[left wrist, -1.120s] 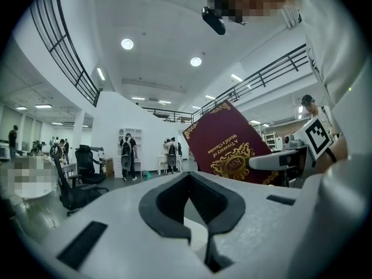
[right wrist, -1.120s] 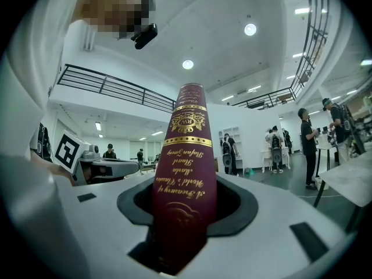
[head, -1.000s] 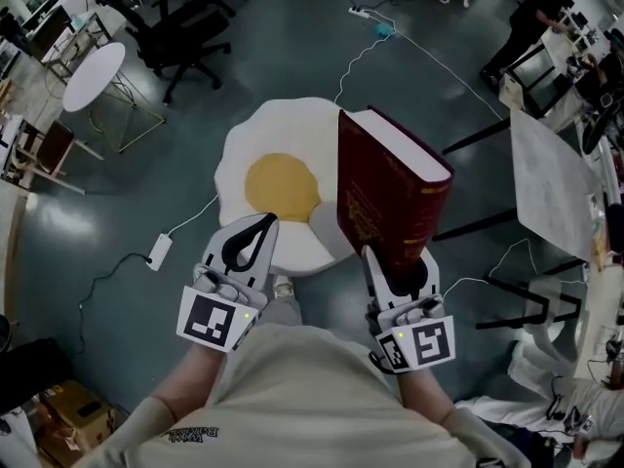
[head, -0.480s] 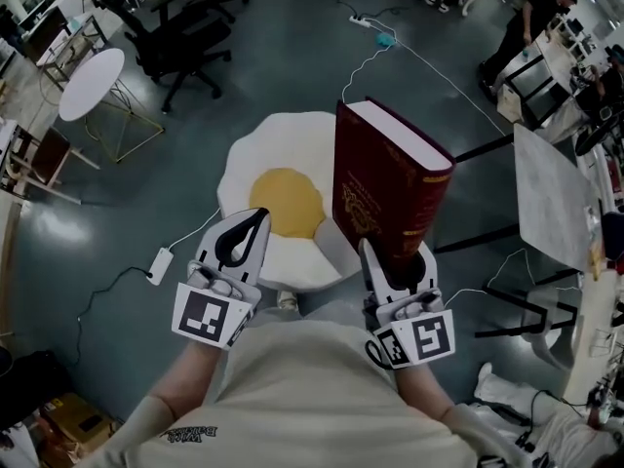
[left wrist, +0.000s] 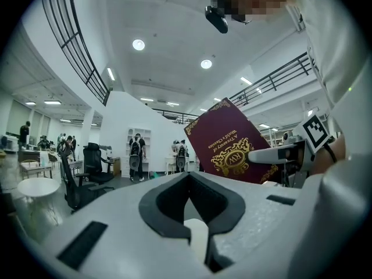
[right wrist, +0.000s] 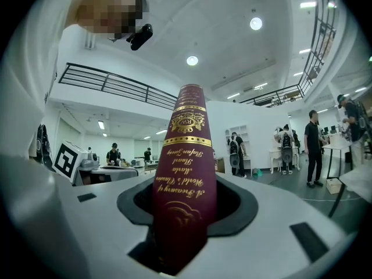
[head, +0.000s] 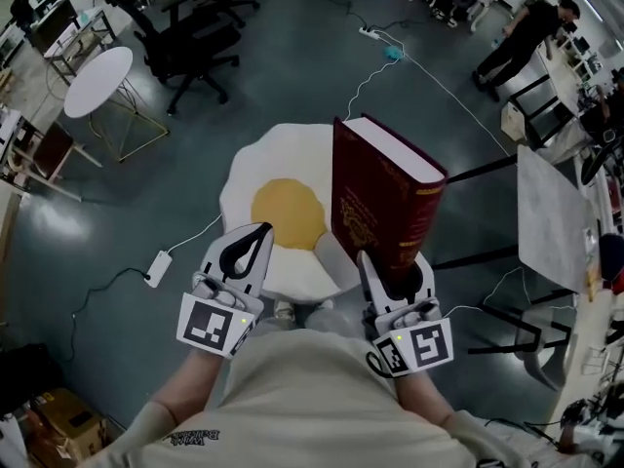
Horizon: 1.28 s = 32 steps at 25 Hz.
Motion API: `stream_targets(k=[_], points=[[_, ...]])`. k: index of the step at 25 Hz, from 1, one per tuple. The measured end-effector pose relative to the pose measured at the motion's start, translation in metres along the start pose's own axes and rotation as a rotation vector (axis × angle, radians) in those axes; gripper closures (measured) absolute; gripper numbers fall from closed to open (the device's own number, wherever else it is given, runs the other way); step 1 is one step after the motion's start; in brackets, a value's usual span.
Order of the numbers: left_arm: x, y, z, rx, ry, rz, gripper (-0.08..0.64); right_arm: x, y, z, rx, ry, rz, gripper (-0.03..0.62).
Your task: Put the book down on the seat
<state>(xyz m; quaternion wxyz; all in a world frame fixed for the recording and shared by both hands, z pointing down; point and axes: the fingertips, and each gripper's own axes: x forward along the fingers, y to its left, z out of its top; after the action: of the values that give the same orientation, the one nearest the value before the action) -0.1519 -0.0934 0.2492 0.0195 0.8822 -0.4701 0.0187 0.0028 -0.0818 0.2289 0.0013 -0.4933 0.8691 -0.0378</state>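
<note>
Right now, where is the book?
Head view, right of centre: the book stands upright in the right gripper, held in the air beside the right edge of the egg-shaped seat, not resting on it.

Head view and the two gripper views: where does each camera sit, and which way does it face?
Head view: on the person's head, facing steeply down at the fried-egg seat; torso, forearms, left gripper and right gripper show.
Left gripper view: on that gripper, facing level over its closed, empty jaws.
Right gripper view: on that gripper, facing level along jaws clamped on the maroon book at its spine.
Shared: all three show that book.
</note>
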Motion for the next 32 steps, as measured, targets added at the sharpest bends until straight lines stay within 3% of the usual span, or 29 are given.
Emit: stream_targets(k=[7, 14, 19, 22, 26, 32], points=[[0.013, -0.006, -0.007, -0.006, 0.022, 0.019, 0.555, 0.004, -0.015, -0.015, 0.018, 0.035, 0.028, 0.388], [0.049, 0.001, -0.014, -0.007, 0.054, 0.013, 0.555, 0.025, -0.045, -0.049, 0.110, 0.123, 0.030, 0.388], [0.081, 0.016, -0.039, -0.078, 0.091, -0.003, 0.555, 0.059, -0.078, -0.091, 0.155, 0.261, -0.002, 0.388], [0.107, 0.020, -0.054, -0.078, 0.093, -0.013, 0.555, 0.077, -0.108, -0.121, 0.177, 0.327, -0.036, 0.388], [0.145, 0.031, -0.086, -0.062, 0.084, -0.009, 0.555, 0.103, -0.145, -0.163, 0.224, 0.357, -0.066, 0.388], [0.198, 0.037, -0.173, -0.094, 0.104, -0.011, 0.555, 0.136, -0.183, -0.251, 0.290, 0.404, -0.083, 0.388]])
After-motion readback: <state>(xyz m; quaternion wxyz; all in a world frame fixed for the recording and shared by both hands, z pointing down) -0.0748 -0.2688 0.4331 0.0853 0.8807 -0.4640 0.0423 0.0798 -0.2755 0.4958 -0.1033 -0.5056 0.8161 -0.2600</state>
